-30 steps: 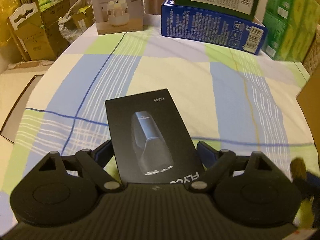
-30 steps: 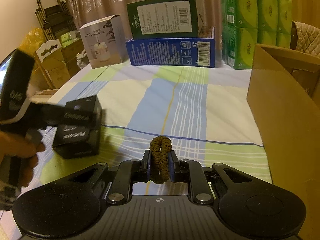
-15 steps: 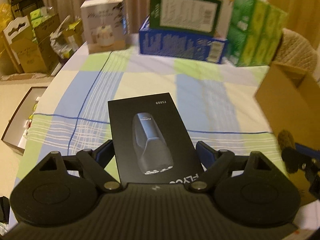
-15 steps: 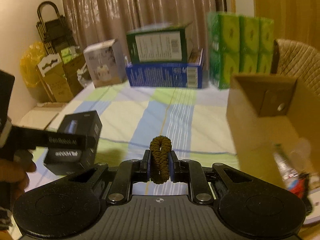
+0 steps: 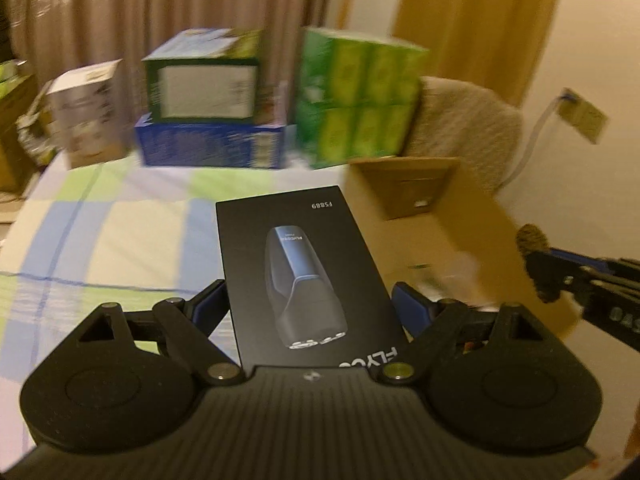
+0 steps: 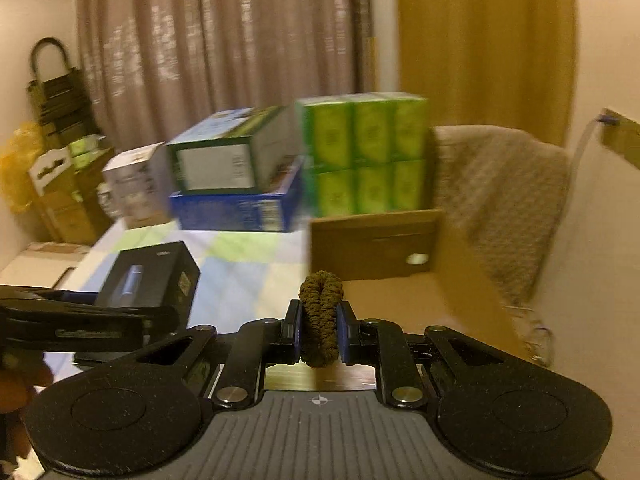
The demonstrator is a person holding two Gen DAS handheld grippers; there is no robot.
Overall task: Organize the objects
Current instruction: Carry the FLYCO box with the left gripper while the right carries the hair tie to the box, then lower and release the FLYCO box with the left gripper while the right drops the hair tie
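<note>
My left gripper (image 5: pixel 310 300) is shut on a black shaver box (image 5: pixel 304 276) and holds it in the air above the checked tablecloth, left of an open cardboard box (image 5: pixel 404 184). The shaver box also shows in the right wrist view (image 6: pixel 148 280). My right gripper (image 6: pixel 319 326) is shut on a brown braided hair tie (image 6: pixel 320 320) and holds it over the cardboard box (image 6: pixel 372 248). The right gripper with the hair tie (image 5: pixel 532 240) shows at the right in the left wrist view.
At the table's back stand a white humidifier box (image 5: pixel 88 112), a green box (image 5: pixel 200 80) on a blue box (image 5: pixel 208 148), and stacked green tissue packs (image 5: pixel 356 96). A beige padded chair (image 6: pixel 500 200) is behind the cardboard box. Cartons stand on the floor at left.
Both grippers have risen and swung right toward the cardboard box, each keeping its hold. The view now looks over the box's open top.
</note>
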